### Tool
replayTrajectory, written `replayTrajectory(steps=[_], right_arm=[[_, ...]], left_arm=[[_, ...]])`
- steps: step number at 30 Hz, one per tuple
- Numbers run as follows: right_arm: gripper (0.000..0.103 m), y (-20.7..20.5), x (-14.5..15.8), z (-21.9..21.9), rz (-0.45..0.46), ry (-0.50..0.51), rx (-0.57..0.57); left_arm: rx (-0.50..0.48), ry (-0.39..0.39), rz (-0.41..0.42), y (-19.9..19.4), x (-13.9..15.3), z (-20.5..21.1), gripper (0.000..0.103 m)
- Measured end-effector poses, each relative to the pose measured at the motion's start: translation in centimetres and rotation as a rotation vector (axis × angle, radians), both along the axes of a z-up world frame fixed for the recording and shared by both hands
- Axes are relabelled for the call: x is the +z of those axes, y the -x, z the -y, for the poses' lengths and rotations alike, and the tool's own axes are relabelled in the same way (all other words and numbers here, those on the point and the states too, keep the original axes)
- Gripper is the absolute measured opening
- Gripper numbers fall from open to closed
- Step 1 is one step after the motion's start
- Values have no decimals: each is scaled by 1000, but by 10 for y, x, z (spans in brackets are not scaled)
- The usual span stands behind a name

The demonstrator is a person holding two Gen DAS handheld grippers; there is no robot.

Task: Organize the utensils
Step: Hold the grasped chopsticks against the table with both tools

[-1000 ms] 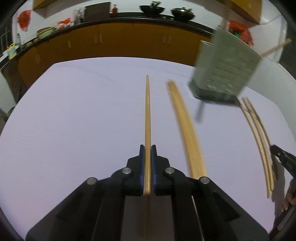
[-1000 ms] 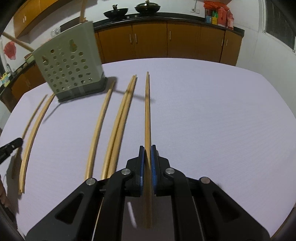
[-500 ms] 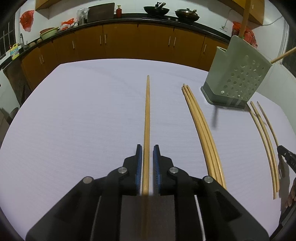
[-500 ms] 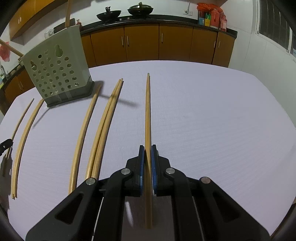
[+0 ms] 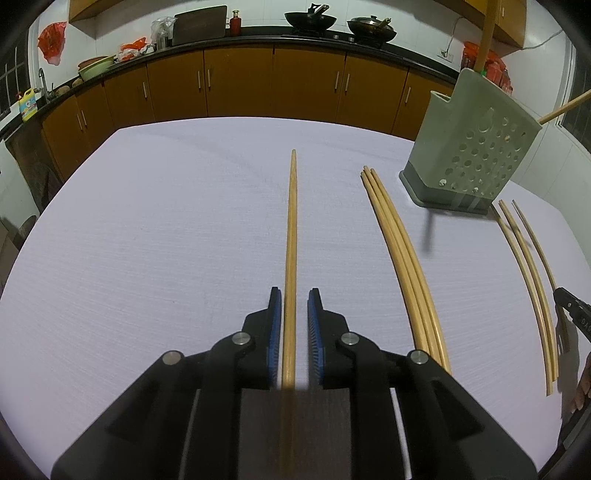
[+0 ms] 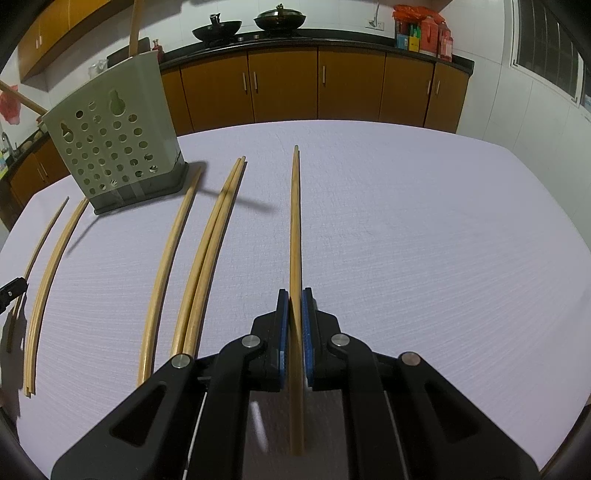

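Note:
In the left wrist view my left gripper (image 5: 295, 291) is open. A wooden chopstick (image 5: 291, 221) runs between its blue pads (image 5: 275, 325) with a gap on each side, lying along the white table (image 5: 147, 240). In the right wrist view my right gripper (image 6: 294, 291) is shut on another chopstick (image 6: 295, 206), which points away over the table. The grey-green perforated utensil holder (image 5: 469, 147) (image 6: 114, 144) stands upright at the back. Two chopsticks (image 5: 487, 33) stick out of its top.
Loose chopsticks lie in rows: three together (image 5: 399, 251), a few more (image 5: 532, 266) to the right, and in the right view a pair (image 6: 210, 251), a single (image 6: 166, 266) and a bundle (image 6: 44, 288). Brown cabinets (image 6: 280, 85) line the wall behind.
My left gripper's jaws have parted from the chopstick they were clamping; it now lies between them. The left view has steadied from a blurred swing. The right gripper keeps its chopstick.

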State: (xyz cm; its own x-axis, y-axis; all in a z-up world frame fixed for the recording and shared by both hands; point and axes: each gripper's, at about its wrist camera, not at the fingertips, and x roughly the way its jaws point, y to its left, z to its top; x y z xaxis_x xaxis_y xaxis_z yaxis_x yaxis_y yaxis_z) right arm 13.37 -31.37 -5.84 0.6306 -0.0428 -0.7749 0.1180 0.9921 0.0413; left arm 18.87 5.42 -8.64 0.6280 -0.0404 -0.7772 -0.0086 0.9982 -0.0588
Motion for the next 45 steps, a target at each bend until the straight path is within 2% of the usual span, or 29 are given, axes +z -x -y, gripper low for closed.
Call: replayTrajectory(steps=[26, 37, 45], right_arm=[[9, 1, 1, 1, -1, -1, 0], [9, 0, 0, 1, -1, -2, 1], [9, 3, 0, 2, 1, -15, -1]], left_arm=[[-1, -1, -1, 0, 0, 1, 19], [-10, -14, -2, 1, 0, 5, 23], [-11, -15, -2, 6, 0, 3, 21]])
